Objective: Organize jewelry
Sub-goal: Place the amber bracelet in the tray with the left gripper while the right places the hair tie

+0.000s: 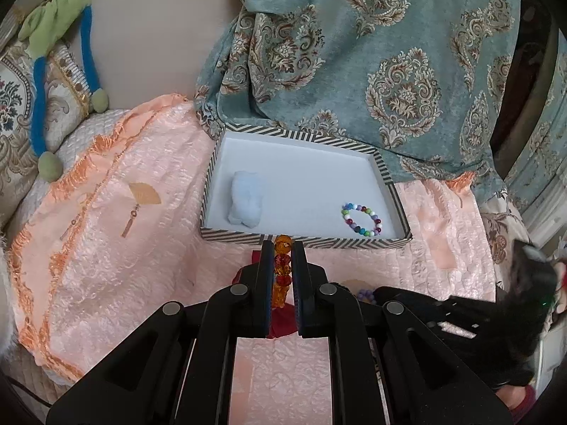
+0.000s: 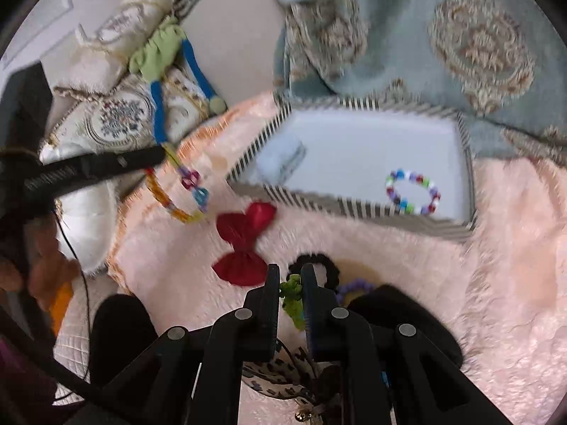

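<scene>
A striped-rim white tray lies on pink bedding and holds a multicolour bead bracelet and a pale blue fluffy piece. My left gripper is shut on an amber and red bead bracelet, just before the tray's front rim; in the right wrist view the bracelet hangs from it. My right gripper is shut on a green beaded piece above a black scrunchie.
A red bow and a lilac bead ring lie on the pink cover. A teal patterned blanket rises behind the tray. Cushions and a green-blue plush toy sit at left.
</scene>
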`<state>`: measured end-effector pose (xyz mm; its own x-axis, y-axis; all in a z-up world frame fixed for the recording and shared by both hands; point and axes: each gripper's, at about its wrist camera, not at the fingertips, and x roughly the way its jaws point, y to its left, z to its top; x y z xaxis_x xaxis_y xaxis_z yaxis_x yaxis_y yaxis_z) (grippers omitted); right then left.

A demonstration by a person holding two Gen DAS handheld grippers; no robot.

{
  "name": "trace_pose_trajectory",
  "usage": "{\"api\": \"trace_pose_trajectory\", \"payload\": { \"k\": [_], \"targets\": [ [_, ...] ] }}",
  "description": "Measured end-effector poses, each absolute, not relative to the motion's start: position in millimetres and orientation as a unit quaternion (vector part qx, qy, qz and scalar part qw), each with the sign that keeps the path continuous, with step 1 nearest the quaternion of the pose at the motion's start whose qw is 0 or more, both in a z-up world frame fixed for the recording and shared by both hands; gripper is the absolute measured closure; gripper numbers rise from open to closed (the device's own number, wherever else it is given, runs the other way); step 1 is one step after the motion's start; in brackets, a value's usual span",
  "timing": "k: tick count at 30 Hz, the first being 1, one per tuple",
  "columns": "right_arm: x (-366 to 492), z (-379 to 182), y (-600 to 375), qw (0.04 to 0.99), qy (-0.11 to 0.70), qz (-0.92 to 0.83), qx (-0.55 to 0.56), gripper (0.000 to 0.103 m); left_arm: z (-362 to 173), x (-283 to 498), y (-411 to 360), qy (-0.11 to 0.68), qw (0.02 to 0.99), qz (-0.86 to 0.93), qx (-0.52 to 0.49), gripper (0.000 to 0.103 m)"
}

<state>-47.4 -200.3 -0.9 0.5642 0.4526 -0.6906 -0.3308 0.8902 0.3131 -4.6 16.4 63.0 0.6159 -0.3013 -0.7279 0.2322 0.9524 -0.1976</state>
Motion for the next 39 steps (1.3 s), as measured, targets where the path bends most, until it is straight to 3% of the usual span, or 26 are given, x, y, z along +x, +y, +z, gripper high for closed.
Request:
{"api": "trace_pose_trajectory", "payload": {
  "k": [13, 39],
  "targets": [
    [-36.5, 59.9, -221.6, 0.910, 0.353, 0.207, 0.074, 0.092, 75.6, 18.7, -1.8, 0.405, 0.904, -0.139, -0.013, 0.095],
    [76.3, 35.7, -244.1, 0.902, 0.396, 0.162, 0.049, 0.092, 33.9, 105.9, -43.0, 0.429, 0.895, -0.116, 0.026, 0.095]
  ]
}}
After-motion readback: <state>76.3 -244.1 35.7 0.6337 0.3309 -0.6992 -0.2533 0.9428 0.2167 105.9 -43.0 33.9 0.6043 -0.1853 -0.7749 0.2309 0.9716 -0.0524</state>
